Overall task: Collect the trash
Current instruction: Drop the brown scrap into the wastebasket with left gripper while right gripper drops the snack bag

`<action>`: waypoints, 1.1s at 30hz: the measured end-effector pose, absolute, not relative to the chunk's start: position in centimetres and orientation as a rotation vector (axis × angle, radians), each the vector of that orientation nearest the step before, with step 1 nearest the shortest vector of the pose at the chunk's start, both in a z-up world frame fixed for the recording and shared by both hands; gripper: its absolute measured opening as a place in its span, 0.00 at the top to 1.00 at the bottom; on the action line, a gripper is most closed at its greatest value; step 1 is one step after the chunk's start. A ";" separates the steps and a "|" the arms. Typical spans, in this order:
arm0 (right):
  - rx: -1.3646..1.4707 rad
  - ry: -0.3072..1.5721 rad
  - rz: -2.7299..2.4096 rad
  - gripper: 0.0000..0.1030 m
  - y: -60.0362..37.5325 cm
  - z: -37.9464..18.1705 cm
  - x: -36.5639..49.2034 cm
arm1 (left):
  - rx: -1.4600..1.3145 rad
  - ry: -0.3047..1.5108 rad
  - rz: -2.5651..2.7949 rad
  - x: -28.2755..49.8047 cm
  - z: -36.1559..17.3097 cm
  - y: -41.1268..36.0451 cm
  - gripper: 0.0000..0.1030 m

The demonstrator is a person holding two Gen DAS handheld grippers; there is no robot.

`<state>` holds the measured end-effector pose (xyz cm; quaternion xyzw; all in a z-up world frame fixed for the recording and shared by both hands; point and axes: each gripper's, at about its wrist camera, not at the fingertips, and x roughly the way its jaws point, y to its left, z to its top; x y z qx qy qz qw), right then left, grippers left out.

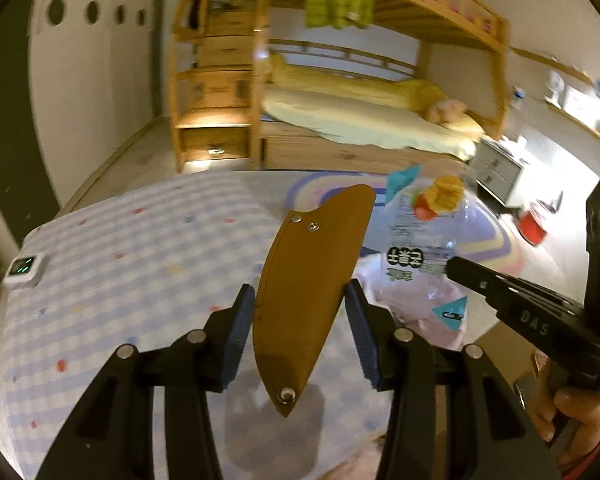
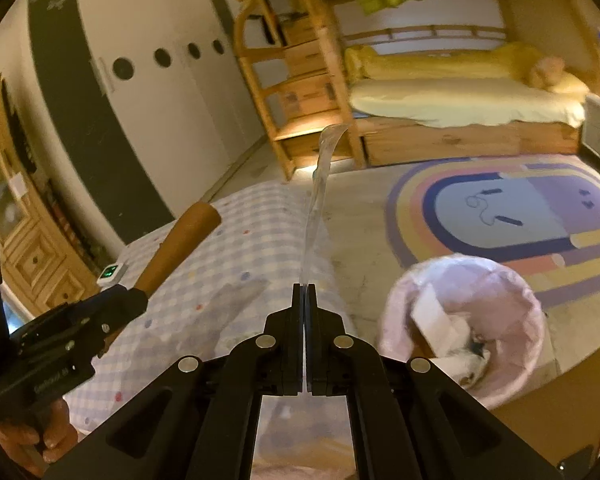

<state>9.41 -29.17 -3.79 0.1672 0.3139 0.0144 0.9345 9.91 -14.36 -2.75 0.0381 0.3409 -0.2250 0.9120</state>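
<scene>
One tan leather sheath with metal rivets point(image 1: 306, 300) is standing between the blue ribbed pads of the left gripper point(image 1: 300, 332), its pointed end toward the camera and its wide end tilting up and away. The pads are sitting partly open, each touching or almost touching a side of the sheath; whether they are squeezing it firmly I cannot tell, though the sheath is hanging above the bed without other support. In the right wrist view the same sheath point(image 2: 180, 240) is sticking up at a slant from that gripper point(image 2: 116, 312).

One clear plastic wrapper with teal corners and printed fruit point(image 1: 424, 236) is dangling from the right gripper point(image 1: 460, 268). In its own view the right gripper point(image 2: 304, 292) is showing its jaws pressed fully together on the wrapper point(image 2: 318, 200), which is appearing edge-on as a thin strip rising from the tips.

One round bin lined with a pale pink bag point(image 2: 528, 320) is standing on the floor just right of the bed edge, with crumpled white paper point(image 2: 452, 328) inside. The wrapper is hanging up and to the left of its rim.

One checked pastel bedspread point(image 1: 140, 260) is lying under both tools, carrying one small white clock with green digits point(image 1: 22, 270) near its far left edge. Open floor and one rainbow-striped rug point(image 2: 500, 216) are stretching beyond the bin toward one wooden bunk bed point(image 2: 460, 120).
</scene>
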 end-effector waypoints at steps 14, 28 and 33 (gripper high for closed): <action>0.334 0.720 -0.285 0.99 -38.0 -7.5 6.2 | 0.080 0.697 -0.516 13.2 -7.7 -27.9 0.56; 0.299 0.800 -0.325 0.94 -41.2 -12.7 10.1 | 0.189 0.636 -0.528 14.3 -10.2 -32.9 0.55; 0.332 0.811 -0.348 0.84 -41.7 -13.1 10.2 | 0.215 0.650 -0.542 14.8 -10.9 -33.3 0.36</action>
